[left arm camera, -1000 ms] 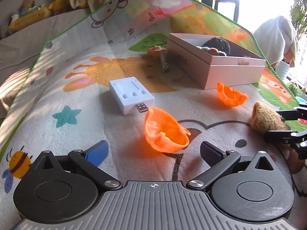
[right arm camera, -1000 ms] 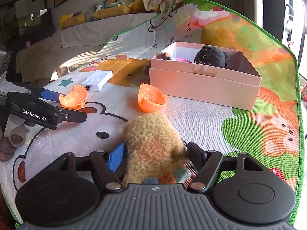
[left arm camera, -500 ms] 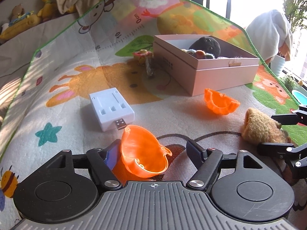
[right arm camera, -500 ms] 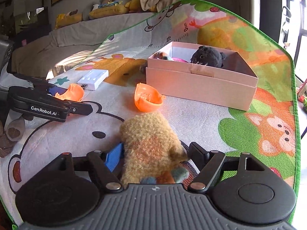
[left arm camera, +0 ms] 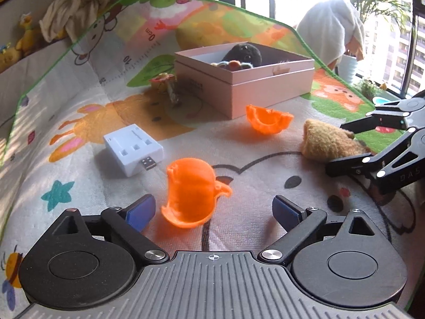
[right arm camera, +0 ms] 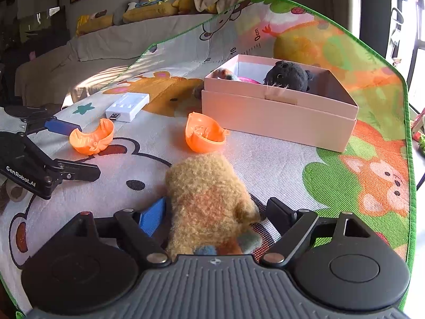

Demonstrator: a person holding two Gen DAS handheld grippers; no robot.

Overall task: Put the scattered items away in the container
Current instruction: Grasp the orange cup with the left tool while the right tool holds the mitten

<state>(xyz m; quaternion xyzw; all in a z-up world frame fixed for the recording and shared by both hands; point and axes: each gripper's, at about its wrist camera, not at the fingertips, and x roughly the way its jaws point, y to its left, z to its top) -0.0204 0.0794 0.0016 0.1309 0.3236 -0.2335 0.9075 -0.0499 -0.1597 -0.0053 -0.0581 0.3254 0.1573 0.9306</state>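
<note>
The left claw (left arm camera: 213, 211) gapes, an orange shell (left arm camera: 190, 192) between its fingers, untouched. The right claw (right arm camera: 212, 218) is spread around a fuzzy mitten (right arm camera: 209, 202), ungripped. Farther: another shell (right arm camera: 203, 133), a charger (left arm camera: 132, 148), the box (right arm camera: 279, 106).

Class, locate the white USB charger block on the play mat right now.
In the left wrist view, the white charger block lies left of centre, beyond the nearer orange shell.

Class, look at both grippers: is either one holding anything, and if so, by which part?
Neither holds anything. The left gripper is open around the near orange shell; the right gripper is open astride the fuzzy tan toy, jaws not clamped.
</note>
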